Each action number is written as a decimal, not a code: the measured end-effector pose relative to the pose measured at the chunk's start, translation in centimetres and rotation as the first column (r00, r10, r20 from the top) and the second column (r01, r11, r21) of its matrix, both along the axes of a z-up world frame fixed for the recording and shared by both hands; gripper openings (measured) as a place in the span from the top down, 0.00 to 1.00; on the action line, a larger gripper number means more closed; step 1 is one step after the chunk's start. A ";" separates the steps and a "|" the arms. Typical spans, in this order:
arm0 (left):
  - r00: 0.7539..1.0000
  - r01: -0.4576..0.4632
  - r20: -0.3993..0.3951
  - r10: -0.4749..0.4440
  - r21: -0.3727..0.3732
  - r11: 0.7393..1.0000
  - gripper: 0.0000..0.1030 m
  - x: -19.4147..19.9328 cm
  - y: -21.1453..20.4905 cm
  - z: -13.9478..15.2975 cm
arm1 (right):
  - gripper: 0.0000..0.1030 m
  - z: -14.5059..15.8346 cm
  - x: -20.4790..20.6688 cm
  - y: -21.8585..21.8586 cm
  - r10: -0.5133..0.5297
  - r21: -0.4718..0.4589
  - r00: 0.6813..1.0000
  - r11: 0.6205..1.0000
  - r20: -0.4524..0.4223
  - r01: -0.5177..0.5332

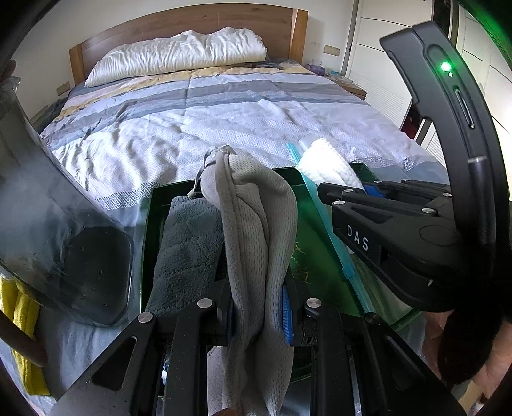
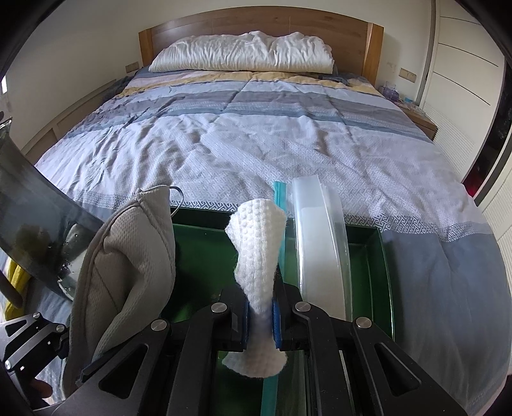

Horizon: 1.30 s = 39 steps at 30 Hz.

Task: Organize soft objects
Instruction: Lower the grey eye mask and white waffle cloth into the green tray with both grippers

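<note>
My left gripper point(image 1: 259, 315) is clamped on a grey mesh-knit fabric pouch with a piped seam point(image 1: 252, 230); the cloth is bunched between the blue pads point(image 1: 287, 315) and stands up out of the jaws, with a thin cord at its top end. The pouch hangs over a dark green rectangular tray point(image 1: 323, 272) that rests on the foot of a bed covered by a blue, grey and cream striped quilt point(image 1: 198, 128). Inside the tray, just left of the pouch, lies a folded dark grey plush towel point(image 1: 185, 243). My right gripper point(image 2: 260, 315) is closed tightly on a white dimpled cloth point(image 2: 256, 256), pinched at its narrow middle so that it flares above and below the jaws. This cloth is also held over the green tray, to the right of the pouch. Just beside it, a clear plastic zip bag with a light blue closure strip point(image 2: 315, 252) stands on edge in the tray. A smoky translucent plastic container point(image 1: 70, 249) sits at the left, outside the tray, with a yellow cloth point(image 1: 22, 320) below it. A white crumpled pillow point(image 2: 243, 52) lies against the wooden headboard point(image 2: 256, 24).
</note>
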<state>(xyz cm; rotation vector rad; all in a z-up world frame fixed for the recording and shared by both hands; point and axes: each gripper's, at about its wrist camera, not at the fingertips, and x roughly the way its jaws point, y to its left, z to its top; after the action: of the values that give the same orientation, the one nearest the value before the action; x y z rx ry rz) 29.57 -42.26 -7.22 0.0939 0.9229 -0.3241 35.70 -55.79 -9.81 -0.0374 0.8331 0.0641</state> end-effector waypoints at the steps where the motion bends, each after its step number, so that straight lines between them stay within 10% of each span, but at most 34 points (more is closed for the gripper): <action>1: 1.000 0.001 -0.001 -0.001 -0.001 1.000 0.82 0.1 0.0 0.0 | 0.90 -0.1 0.1 0.0 0.000 -0.001 1.000 1.000 -0.001 0.000; 39: 0.997 -0.024 -0.079 0.018 -0.071 0.997 0.81 1.9 -0.5 -2.2 | 0.90 -2.4 3.8 -1.3 -0.005 -0.035 0.999 0.999 -0.054 0.004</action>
<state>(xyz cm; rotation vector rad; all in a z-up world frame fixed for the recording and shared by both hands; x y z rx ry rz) 31.46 -42.73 -9.41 0.0053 0.9879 -0.3430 39.50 -57.11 -12.23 -0.0665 0.8880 0.0467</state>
